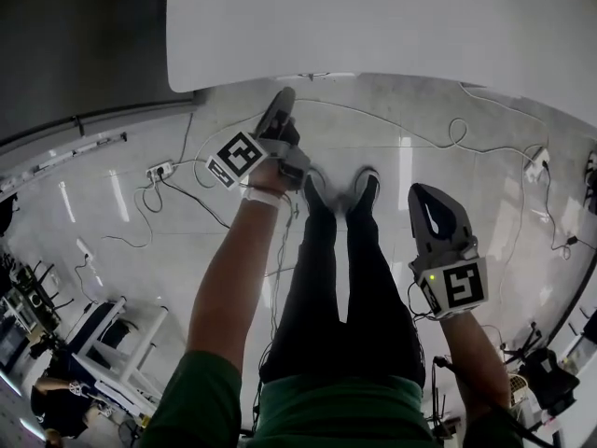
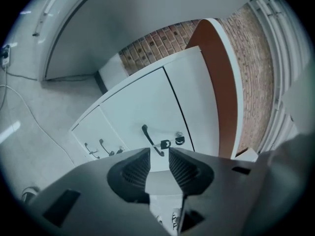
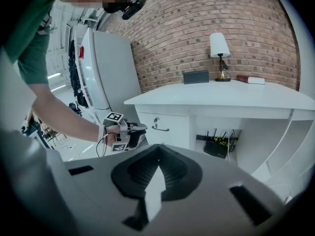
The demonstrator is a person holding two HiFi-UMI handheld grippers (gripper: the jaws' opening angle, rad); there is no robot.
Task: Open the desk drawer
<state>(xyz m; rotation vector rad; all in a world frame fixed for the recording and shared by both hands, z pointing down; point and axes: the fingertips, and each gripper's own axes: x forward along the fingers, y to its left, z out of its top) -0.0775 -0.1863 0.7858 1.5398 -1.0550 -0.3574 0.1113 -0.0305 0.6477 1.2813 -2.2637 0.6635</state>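
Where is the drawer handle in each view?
Head view: not in it; only the desk top shows.
Left gripper view: drawer handle at centre, just above the left gripper's open tongs.
Right gripper view: left of centre, under the desk top.
Shared landmark: the left gripper, in all three.

Legible text, brands, numbers: none.
- Left gripper [image 1: 284, 99], marker cube [image 1: 235, 157]: black-and-white square code, no letters or digits.
- Right gripper [image 1: 422, 192], its marker cube [image 1: 462, 286]: the same kind of code, no characters.
- Book [image 3: 250, 79] on the desk [image 3: 221, 95]: print too small to read.
- Red patch [image 3: 81, 52] on the white cabinet [image 3: 110, 68] left of the desk: illegible.
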